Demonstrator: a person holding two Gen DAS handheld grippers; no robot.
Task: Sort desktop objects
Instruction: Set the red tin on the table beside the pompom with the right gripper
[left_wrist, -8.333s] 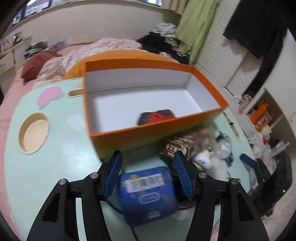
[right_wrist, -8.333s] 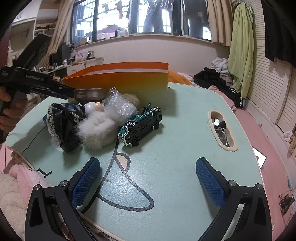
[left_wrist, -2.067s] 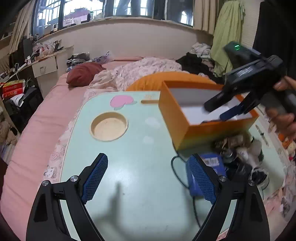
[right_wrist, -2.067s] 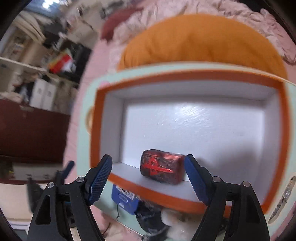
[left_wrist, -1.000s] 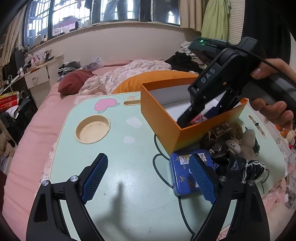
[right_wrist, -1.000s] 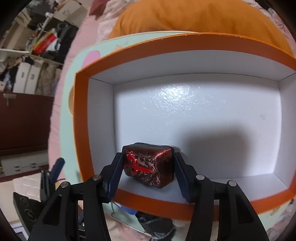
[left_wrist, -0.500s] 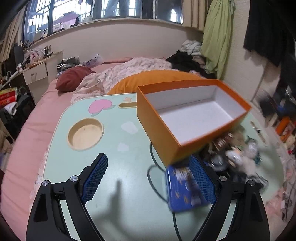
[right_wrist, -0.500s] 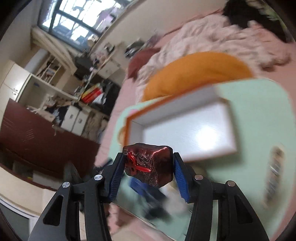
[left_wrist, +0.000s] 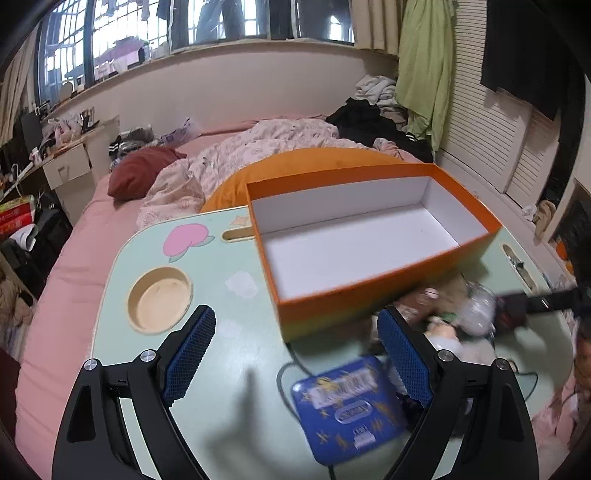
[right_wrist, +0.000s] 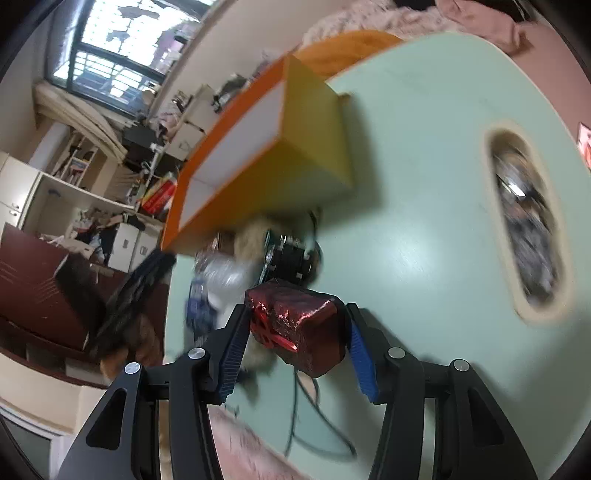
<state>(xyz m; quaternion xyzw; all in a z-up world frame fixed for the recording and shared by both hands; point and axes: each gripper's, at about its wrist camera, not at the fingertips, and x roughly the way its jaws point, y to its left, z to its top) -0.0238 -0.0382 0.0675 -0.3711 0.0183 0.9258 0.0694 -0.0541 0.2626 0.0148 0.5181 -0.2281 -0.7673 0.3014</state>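
Note:
The orange box with a white inside stands on the pale green table and holds nothing; it also shows tilted in the right wrist view. My right gripper is shut on a shiny red box, held above the table near the pile of small objects. My left gripper is open and empty above the table, left of the box's near corner. A blue tin lies just in front of its right finger. The right gripper shows blurred at the right edge of the left wrist view.
A round cup recess and a pink peach sticker mark the table's left side. An oval handle slot is at the right side. A black cable runs over the table's near edge. A bed with bedding lies behind.
My right gripper has lifted the red box out of the orange box and carried it over to the pile of objects at the table's right side. The left gripper has stayed open, nearly still.

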